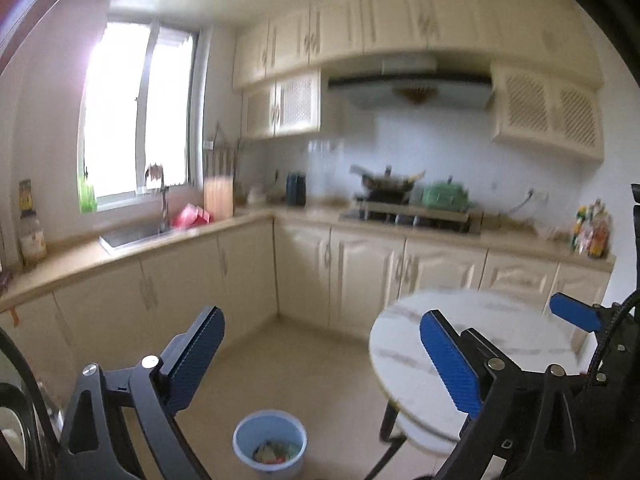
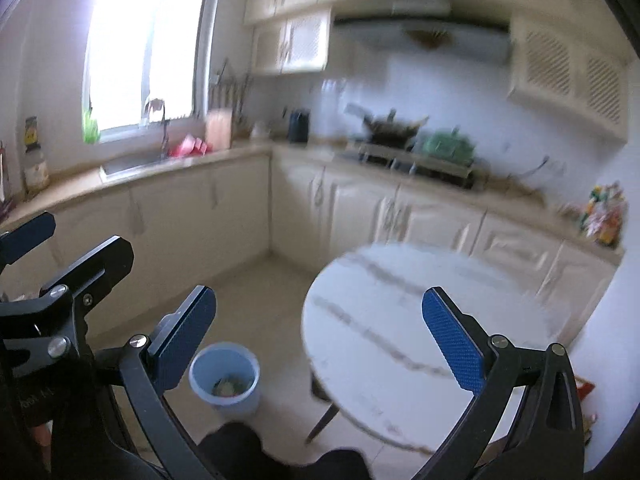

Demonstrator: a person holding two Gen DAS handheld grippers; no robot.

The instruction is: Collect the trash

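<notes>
Blue pads line both tools, and each one is spread wide with nothing between its fingers. Farthest left in the left wrist view, a bright window [image 1: 136, 108] stands above a steel sink [image 1: 132, 236] set in the beige counter [image 1: 60, 272], with a red item [image 1: 190, 216] just beside the tap. Lower down, the left tool [image 1: 322, 356] hangs over the floor, fingers held far apart. Between and below those fingers, a pale blue bin [image 1: 270, 446] stands on the tiled floor [image 1: 304, 360], and the trash [image 1: 276, 452] lies inside it as a small mixed heap; the single pieces are too blurred to name. Right of the bin, the round marble tabletop [image 1: 520, 332] stands on dark legs, close to the lower cabinets. Behind it, a wok [image 1: 386, 182] sits on the stove, with a green pot [image 1: 444, 196] next to it. From the right wrist view, the right tool [image 2: 320, 326] is likewise open and empty, its left finger near the bin [image 2: 224, 378] and its right finger over the tabletop [image 2: 400, 320]. Colourful packets [image 2: 604, 216] lie on the counter at far right.
</notes>
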